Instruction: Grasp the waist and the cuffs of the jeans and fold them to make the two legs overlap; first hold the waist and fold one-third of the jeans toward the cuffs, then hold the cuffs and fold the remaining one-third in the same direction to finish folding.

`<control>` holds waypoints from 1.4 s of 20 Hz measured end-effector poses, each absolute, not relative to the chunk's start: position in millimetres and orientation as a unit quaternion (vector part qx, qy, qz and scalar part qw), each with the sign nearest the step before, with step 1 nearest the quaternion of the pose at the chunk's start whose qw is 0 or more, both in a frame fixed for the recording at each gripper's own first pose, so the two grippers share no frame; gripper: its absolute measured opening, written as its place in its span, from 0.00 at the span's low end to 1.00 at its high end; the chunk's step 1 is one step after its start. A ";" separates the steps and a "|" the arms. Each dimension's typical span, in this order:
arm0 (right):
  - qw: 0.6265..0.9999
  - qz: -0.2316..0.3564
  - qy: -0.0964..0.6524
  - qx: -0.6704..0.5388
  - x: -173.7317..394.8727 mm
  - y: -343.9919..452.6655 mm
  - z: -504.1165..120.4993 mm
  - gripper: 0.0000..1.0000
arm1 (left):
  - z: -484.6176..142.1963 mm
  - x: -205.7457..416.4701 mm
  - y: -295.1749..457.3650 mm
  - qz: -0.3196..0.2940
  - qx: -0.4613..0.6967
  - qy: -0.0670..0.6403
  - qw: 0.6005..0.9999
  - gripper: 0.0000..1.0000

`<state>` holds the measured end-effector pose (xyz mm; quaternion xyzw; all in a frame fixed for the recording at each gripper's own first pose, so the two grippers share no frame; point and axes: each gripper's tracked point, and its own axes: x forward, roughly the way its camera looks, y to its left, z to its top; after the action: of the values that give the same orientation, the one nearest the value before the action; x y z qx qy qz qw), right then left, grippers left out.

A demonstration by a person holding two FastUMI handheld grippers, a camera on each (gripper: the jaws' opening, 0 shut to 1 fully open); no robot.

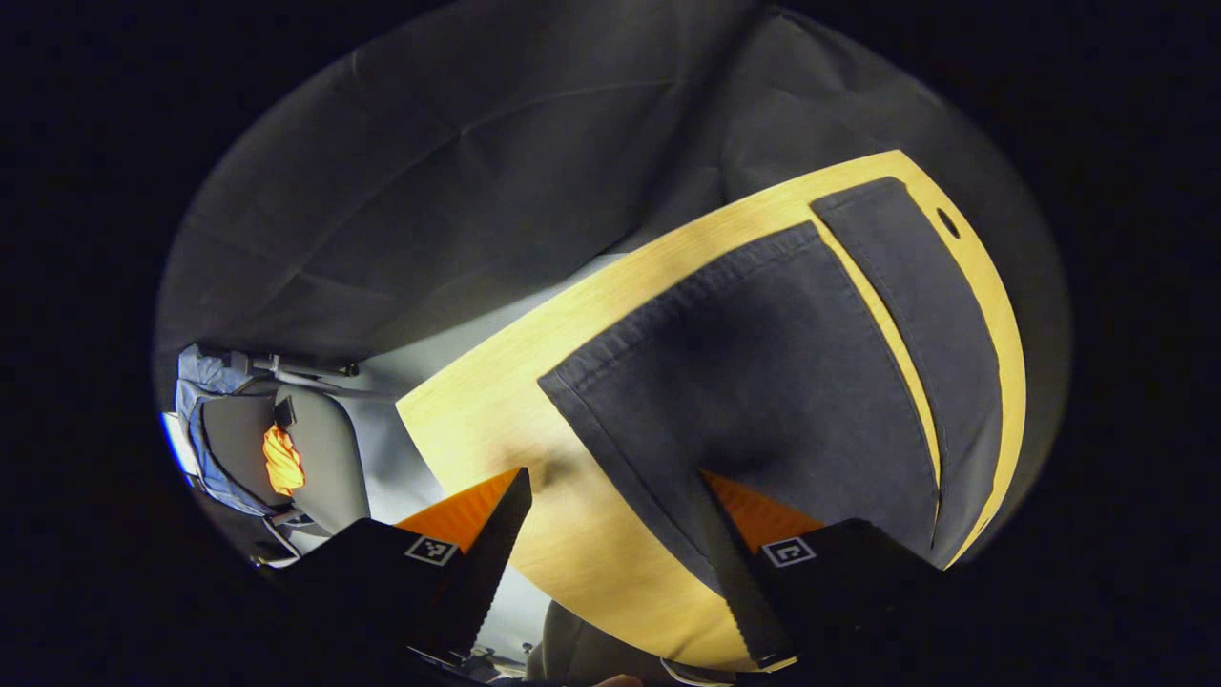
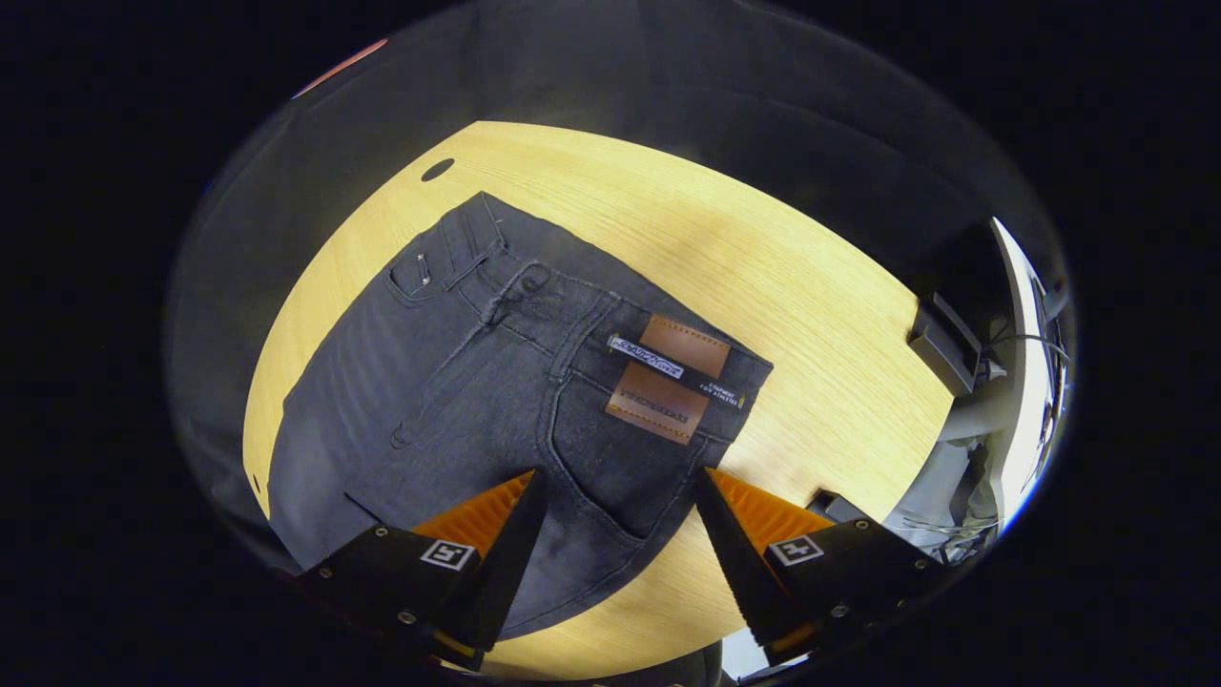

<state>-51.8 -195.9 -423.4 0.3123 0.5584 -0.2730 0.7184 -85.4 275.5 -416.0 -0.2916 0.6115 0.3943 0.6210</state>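
Jeans [image 2: 496, 382]: lay flat on the wooden table [image 2: 811, 286].
My left gripper [image 1: 615, 520]: gaped apart above the cuffs [image 1: 687, 286].
My right gripper [image 2: 620, 515]: gaped apart above the waist [image 2: 610, 315].

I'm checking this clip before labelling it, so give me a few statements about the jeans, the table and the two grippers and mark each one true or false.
1. The jeans lie spread flat on the wooden table. True.
2. The left gripper is clamped on a cuff. False: its fingers stand apart above the cuff end, gripping nothing.
3. In the left gripper view the two legs lie side by side with a strip of table between them. True.
4. The right gripper faces the waist end, where a leather patch sits. True.
5. The waist has already been folded toward the cuffs. False: the waistband lies flat, unfolded.
6. The right gripper is shut. False: its fingers are open over the jeans.
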 end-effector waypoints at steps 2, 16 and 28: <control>0.713 -0.279 0.570 0.297 -56.6 -201.1 -424.5 0.96 | -421.5 -84.7 278.0 0.397 -0.307 0.613 0.610 0.97; 0.639 -0.313 0.573 0.407 -59.4 -205.0 -435.0 0.41 | -433.0 -52.6 294.1 0.393 -0.320 0.583 0.635 0.24; 0.661 -0.272 0.388 0.581 -29.6 -203.4 -398.5 0.08 | -361.1 8.0 291.5 0.263 -0.396 0.458 0.752 0.01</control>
<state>-29.6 -203.4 -398.5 0.5810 0.3884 -0.2722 0.6614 8.0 291.5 -361.1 -0.3958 0.4577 0.2627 0.7516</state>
